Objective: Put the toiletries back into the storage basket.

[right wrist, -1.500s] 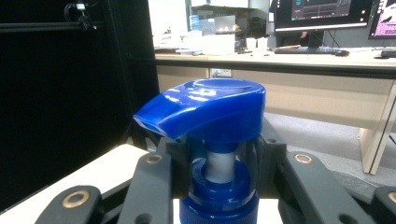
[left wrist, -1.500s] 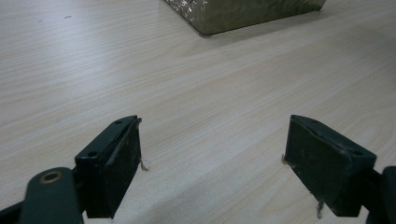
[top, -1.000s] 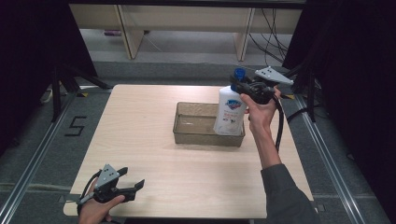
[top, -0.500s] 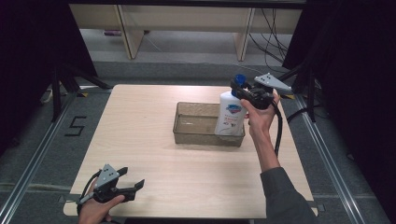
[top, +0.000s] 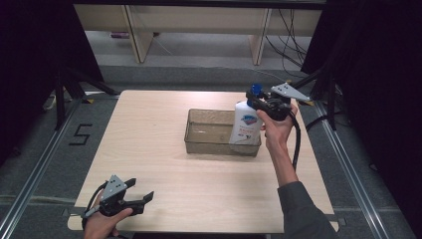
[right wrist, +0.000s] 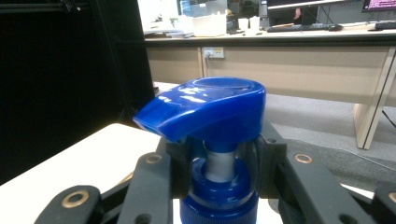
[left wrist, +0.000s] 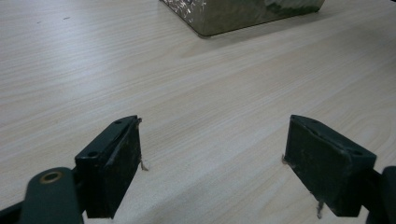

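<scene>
right gripper [top: 259, 101] clenching the soap pump bottle [top: 245, 126] by its neck, holding it upright inside the clear bin [top: 199, 140]'s right end; left gripper [top: 133, 199] idling released near the table [top: 149, 124]'s front edge

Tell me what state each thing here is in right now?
Pump soap bottle: upright, standing in the tray, gripped at the neck.
Clear plastic tray: on the table, holding the bottle.
Right tongs: shut on the bottle's neck.
Left tongs: open, holding nothing, low over the table.
</scene>
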The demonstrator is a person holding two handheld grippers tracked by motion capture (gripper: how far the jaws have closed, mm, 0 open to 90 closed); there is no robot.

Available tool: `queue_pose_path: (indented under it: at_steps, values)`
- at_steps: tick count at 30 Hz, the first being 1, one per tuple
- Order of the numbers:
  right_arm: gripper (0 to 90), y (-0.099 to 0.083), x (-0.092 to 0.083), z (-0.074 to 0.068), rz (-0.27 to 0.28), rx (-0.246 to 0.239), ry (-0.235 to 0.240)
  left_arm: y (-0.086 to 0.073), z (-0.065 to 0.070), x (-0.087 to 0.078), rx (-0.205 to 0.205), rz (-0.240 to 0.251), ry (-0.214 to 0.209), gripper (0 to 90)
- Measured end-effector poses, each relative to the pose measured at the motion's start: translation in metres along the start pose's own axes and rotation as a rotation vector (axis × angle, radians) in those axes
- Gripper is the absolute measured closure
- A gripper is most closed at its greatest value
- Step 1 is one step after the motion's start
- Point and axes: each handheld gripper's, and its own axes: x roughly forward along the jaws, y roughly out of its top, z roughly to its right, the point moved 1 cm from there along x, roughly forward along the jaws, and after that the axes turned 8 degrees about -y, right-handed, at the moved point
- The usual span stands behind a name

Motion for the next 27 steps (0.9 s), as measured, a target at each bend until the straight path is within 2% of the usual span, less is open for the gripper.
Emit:
queue_pose_path:
  at_steps: [5, 10, 13, 14, 15, 18, 19, 20, 25, 27]
  values:
    - [65.9, -0.002, -0.003, -0.002, 0.006, 0.003, -0.004, 0.000, 0.000, 0.000, 0.003, -0.002, 0.004, 17.9]
    - [65.7, -0.003, -0.008, -0.007, 0.009, -0.044, 0.001, 0.000, -0.001, -0.001, 0.002, 0.001, 0.003, 17.9]
    - [65.2, -0.005, -0.009, -0.009, 0.012, -0.031, 0.007, 0.000, 0.000, -0.001, 0.004, 0.001, 0.003, 17.9]
    - [65.1, -0.005, -0.009, -0.008, 0.014, -0.046, -0.001, 0.000, 0.000, -0.001, 0.005, 0.001, 0.003, 17.9]
    - [64.7, -0.005, -0.010, -0.010, 0.006, -0.031, 0.006, 0.000, 0.000, -0.001, 0.006, 0.003, 0.001, 17.9]
    - [60.7, -0.006, -0.011, -0.010, 0.018, -0.051, 0.016, 0.000, 0.000, 0.000, 0.002, 0.001, 0.007, 17.9]
    - [60.7, -0.006, -0.011, -0.010, 0.018, -0.051, 0.016, 0.000, 0.000, 0.000, 0.002, 0.001, 0.007, 17.9]
    - [60.3, -0.007, -0.012, -0.012, 0.010, -0.026, 0.018, 0.000, 0.000, -0.001, 0.004, -0.003, 0.009, 17.9]
    - [59.0, -0.008, -0.016, -0.014, 0.009, -0.035, 0.021, 0.000, 0.001, 0.000, 0.008, -0.005, 0.006, 17.9]
    - [58.4, -0.009, -0.017, -0.016, 0.012, -0.023, 0.013, 0.000, 0.001, 0.000, 0.008, -0.004, 0.005, 17.9]
